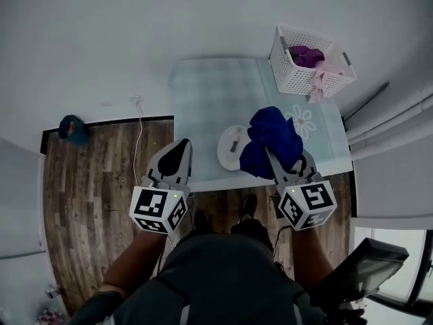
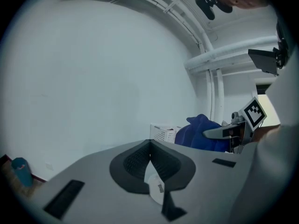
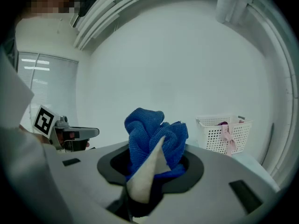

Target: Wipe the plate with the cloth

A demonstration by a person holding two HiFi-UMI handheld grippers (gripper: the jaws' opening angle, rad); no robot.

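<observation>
Blue fuzzy cloth [image 3: 154, 134] bunched, pinched tight by right gripper [image 3: 156, 160]. Left gripper [image 2: 150, 143] closed, empty. Round white plate [image 1: 231, 147] clear only in head view.

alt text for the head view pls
The right gripper holds a bunched blue cloth at the right edge of a white plate on a pale table. The left gripper, shut and empty, hovers by the table's near left corner; a white basket stands at its far right corner.
</observation>
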